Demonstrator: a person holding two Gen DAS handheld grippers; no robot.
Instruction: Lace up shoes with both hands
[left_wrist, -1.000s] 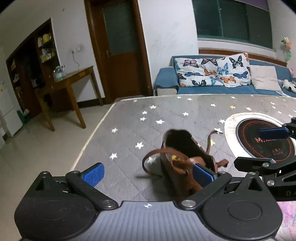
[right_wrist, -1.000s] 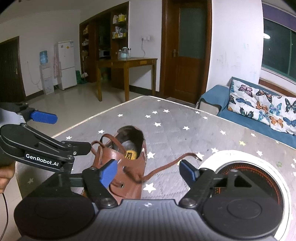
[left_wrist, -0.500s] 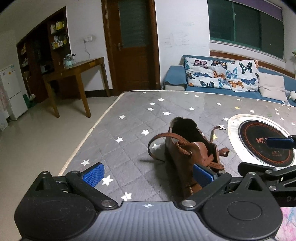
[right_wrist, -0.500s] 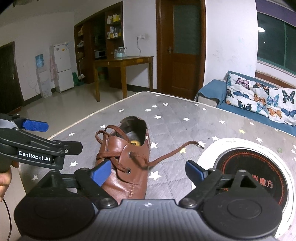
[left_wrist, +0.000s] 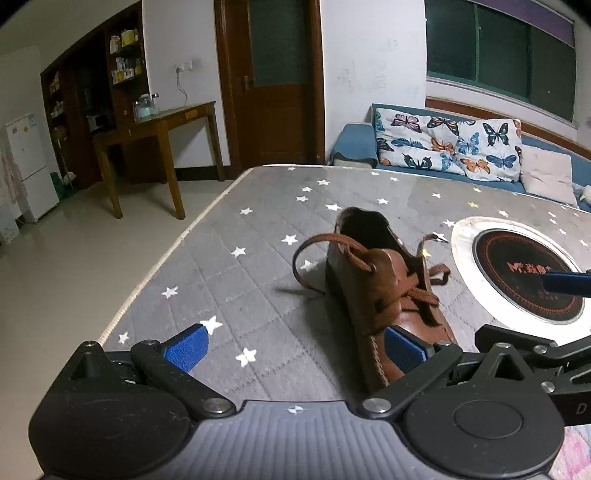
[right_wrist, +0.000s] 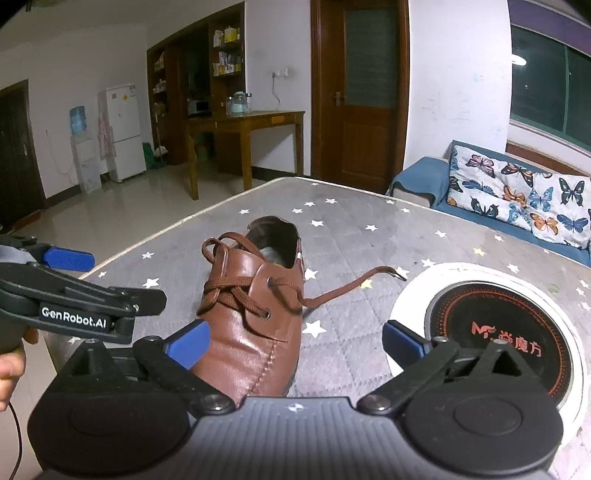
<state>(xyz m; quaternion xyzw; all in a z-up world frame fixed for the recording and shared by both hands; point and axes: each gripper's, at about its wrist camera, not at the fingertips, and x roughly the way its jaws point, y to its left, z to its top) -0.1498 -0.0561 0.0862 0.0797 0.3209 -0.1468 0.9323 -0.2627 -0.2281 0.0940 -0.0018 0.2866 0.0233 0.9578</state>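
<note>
I'm hovering both the left gripper (left_wrist: 295, 345) and right gripper (right_wrist: 295, 338) spread wide, empty; the loose lace (right_wrist: 351, 286) (untied) risks slipping from the shoe (right_wrist: 251, 317).

- "GenRobot.AI" is being shown in white on the left gripper (right_wrist: 85, 291) arm.
- "MF" with Chinese characters is being displayed in orange on the round black disc (right_wrist: 498, 328).

One brown shoe (right_wrist: 251, 317), one lace (right_wrist: 236, 291) with two loose ends, two grippers, one round cooktop (right_wrist: 498, 332), one starred table cover (right_wrist: 369, 236).
</note>
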